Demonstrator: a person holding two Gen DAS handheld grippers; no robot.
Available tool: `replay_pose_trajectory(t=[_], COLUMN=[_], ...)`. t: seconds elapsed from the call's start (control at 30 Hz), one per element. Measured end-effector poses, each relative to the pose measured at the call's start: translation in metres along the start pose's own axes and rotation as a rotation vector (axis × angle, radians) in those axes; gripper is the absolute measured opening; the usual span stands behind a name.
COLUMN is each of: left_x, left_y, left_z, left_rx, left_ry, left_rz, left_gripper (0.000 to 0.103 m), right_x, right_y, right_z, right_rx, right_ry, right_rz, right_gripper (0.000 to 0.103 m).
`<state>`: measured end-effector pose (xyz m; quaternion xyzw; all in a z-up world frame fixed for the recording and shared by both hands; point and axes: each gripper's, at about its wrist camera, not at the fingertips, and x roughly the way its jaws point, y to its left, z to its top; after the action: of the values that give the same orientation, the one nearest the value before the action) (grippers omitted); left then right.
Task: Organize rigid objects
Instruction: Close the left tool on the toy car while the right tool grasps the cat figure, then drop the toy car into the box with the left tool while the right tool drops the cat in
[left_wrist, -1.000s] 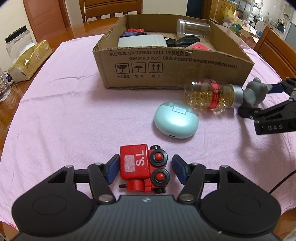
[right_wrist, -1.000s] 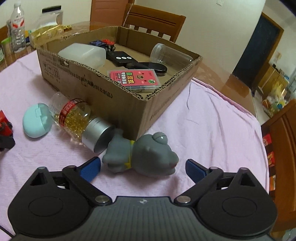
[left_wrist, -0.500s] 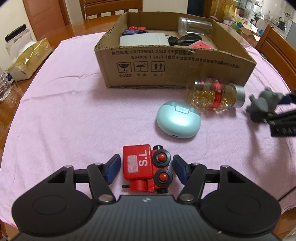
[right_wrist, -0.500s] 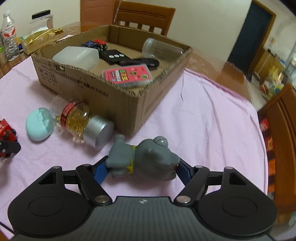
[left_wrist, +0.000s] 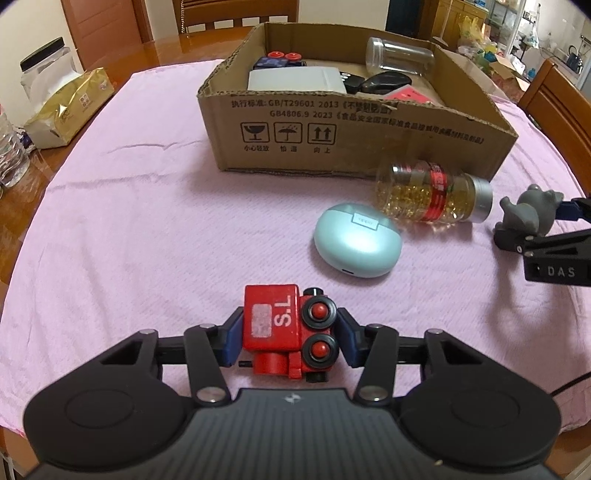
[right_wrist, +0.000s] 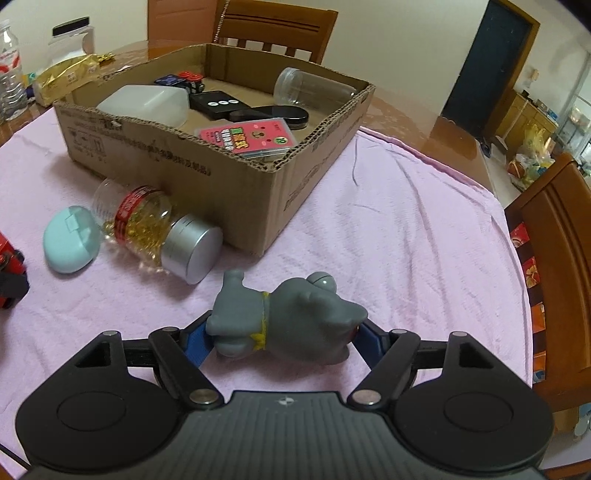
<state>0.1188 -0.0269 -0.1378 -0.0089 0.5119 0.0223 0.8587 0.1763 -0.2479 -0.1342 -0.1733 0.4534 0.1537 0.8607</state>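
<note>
- Left wrist view: my left gripper is clenched on the red toy train, its blue pads pressed to the cab side and the wheel side. The train sits low over the pink cloth on the worktop, at the near edge.
- Right wrist view: my right gripper has the grey toy animal between its blue pads, which touch the feet end and the snout end; the jaws are easing apart a little, yet the pads sit against the toy.
- Just beyond the train lies a pale blue oval case, flat on the cloth.
- Touching that case, a clear capsule bottle with a silver cap and red label lies on its side against the front wall of the box.
- The cardboard box stands open at mid-worktop. Inside I see a white container, a black remote, a pink card pack, a clear jar on its side and a small dark toy with red wheels.
- Off the cloth at far left, a gold packet and a black-lidded jar stand on bare wood.
- Wooden chairs ring the worktop.
</note>
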Motion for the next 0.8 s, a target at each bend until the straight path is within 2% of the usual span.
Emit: replay_pose_trajectory(t=[0.27,0.47,0.8], left_x=[-0.003,-0.006,-0.019], left_y=[0.001,0.004,0.009], left_z=[0.007,0.013,0.03], left_rx=[0.055,0.096,0.162], left_ry=[0.023,0.029,0.06], left_rz=[-0.015,-0.043,-0.08], left_gripper=[0.048,0.048,0.048], right_x=[-0.002,0.0,-0.011], right_y=[-0.005,-0.008,-0.014], right_z=[0.005,0.008,0.017], right_rx=[0.018,0.028,0.055], right_ry=[-0.018,-0.028,-0.003], right_rz=[0.002,0.017,0.046], right_gripper=[0.078,0.08,0.077])
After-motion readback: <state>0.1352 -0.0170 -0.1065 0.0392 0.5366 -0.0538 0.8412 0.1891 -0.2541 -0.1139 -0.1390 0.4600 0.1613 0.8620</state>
